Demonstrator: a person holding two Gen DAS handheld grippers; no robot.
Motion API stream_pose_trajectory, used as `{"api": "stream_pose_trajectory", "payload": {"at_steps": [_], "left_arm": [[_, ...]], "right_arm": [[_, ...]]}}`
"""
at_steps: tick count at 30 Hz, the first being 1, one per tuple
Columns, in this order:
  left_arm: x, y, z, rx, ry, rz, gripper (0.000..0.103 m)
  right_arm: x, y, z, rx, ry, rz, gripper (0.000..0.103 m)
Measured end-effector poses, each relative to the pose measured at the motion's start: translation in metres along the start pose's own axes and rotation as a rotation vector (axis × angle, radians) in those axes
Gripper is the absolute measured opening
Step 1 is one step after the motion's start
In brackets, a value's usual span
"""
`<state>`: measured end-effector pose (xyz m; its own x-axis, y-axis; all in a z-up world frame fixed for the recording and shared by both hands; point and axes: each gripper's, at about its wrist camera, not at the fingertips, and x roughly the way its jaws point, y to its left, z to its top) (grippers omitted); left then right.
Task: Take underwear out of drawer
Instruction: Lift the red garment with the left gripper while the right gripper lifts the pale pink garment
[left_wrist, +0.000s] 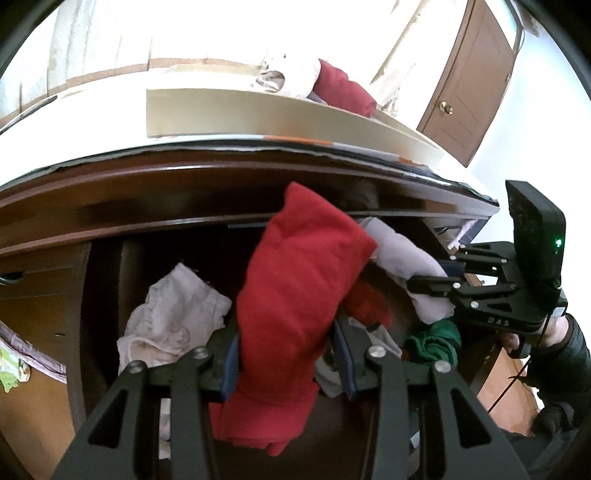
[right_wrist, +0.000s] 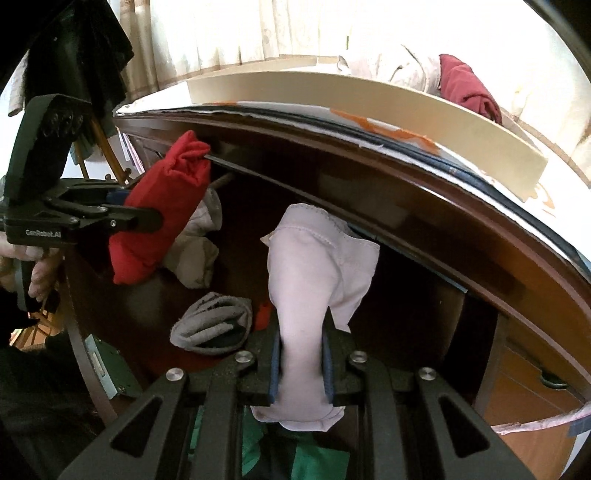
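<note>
My left gripper (left_wrist: 286, 354) is shut on a red underwear (left_wrist: 299, 284) and holds it above the open dark wooden drawer (left_wrist: 110, 280). It also shows in the right wrist view (right_wrist: 159, 214). My right gripper (right_wrist: 300, 363) is shut on a pale lilac underwear (right_wrist: 314, 273), also lifted over the drawer; the left wrist view shows it (left_wrist: 406, 266) at the right. In the drawer lie a white garment (left_wrist: 173, 317), a green one (left_wrist: 432, 339), a grey rolled one (right_wrist: 214, 325) and a small red piece (right_wrist: 263, 314).
The desk top edge (right_wrist: 406, 155) overhangs the drawer. On the desk stands a shallow beige box (left_wrist: 258, 114) with a white garment and a dark red garment (left_wrist: 343, 88) behind it. A brown door (left_wrist: 469, 85) is at the far right.
</note>
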<state>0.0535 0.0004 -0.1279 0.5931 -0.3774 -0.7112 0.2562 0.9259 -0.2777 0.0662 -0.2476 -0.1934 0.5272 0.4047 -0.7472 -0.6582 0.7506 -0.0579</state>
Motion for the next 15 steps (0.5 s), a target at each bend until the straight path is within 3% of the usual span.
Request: {"api": "stream_pose_trajectory", "payload": {"at_steps": [15], "left_arm": [[-0.008, 0.001, -0.003, 0.005, -0.055, 0.032, 0.042]], "right_arm": [[-0.01, 0.009, -0.01, -0.074, -0.055, 0.024, 0.02]]}}
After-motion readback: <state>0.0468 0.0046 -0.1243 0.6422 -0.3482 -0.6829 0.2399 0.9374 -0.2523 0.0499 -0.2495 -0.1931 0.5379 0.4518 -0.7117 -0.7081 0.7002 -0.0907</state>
